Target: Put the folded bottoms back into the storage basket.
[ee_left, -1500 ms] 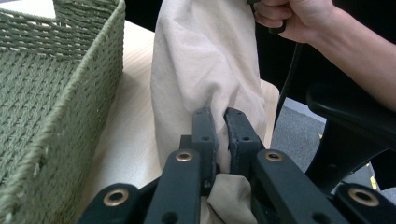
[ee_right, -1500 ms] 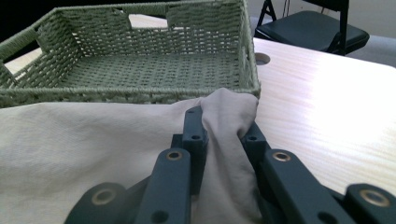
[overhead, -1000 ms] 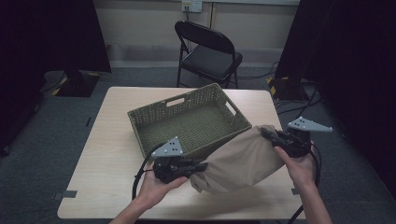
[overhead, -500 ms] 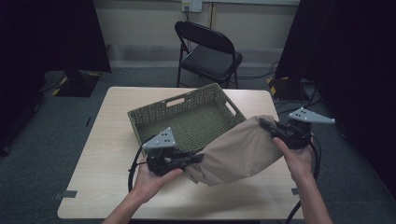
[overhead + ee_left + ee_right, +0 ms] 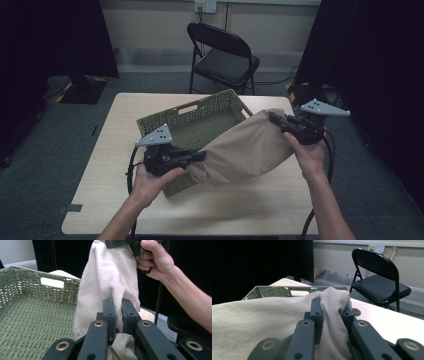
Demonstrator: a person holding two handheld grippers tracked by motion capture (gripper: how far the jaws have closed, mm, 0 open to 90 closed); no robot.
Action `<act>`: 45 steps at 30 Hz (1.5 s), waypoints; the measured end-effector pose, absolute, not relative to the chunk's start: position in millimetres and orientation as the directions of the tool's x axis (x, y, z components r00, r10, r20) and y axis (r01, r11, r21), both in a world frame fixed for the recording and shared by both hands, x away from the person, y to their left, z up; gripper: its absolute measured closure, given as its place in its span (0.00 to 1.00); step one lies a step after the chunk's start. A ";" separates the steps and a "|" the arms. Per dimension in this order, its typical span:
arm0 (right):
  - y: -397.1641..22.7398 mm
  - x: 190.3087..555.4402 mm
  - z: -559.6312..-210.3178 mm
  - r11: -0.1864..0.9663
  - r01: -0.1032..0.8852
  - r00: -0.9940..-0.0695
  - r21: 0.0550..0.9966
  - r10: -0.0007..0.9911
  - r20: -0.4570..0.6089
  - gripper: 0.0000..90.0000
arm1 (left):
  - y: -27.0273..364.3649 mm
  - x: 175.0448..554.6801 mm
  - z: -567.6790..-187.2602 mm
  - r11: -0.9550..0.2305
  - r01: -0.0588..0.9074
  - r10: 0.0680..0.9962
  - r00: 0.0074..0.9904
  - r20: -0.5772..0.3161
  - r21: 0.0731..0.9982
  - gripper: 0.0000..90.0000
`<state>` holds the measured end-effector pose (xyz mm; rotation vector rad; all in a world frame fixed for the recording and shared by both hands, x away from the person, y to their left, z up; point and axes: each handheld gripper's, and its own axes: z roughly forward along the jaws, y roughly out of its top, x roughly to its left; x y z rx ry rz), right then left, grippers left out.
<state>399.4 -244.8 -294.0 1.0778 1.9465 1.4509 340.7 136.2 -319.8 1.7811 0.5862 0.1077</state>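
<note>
- At the centre of the high view, the worktop [image 5: 110,200] fills the middle, pale wood, with a black chair [image 5: 223,57] behind it at upper centre.
- On the worktop, centre-left, lies a green woven basket [image 5: 192,120], tilted across the frame.
- Right of centre, a beige cloth [image 5: 245,150] hangs stretched between both claws, above the basket's right end and near corner.
- Lower left of centre, the left claw [image 5: 202,156] is clenched on the cloth's lower end.
- At right, the right claw [image 5: 274,119] grips the cloth's upper end, bunched between its jaws.
</note>
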 end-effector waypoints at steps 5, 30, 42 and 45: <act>-236.3 407.5 -285.2 0.129 0.296 -0.580 0.947 0.811 0.071 0.87 | 143.2 345.0 -313.4 -0.159 0.325 0.450 0.864 -0.224 0.932 0.93; -214.6 406.0 -234.9 0.117 0.209 -0.612 0.971 0.790 0.036 0.88 | 167.4 344.8 -279.5 -0.086 0.261 0.467 0.863 -0.192 0.962 0.93; -187.9 423.9 -229.2 0.097 0.198 -0.645 0.975 0.763 0.055 0.88 | 194.2 345.7 -273.2 -0.044 0.246 0.518 0.834 -0.188 0.968 0.93; -178.6 433.1 -235.0 0.095 0.217 -0.649 0.972 0.758 0.071 0.88 | 201.4 348.4 -276.5 -0.033 0.260 0.537 0.819 -0.202 0.965 0.93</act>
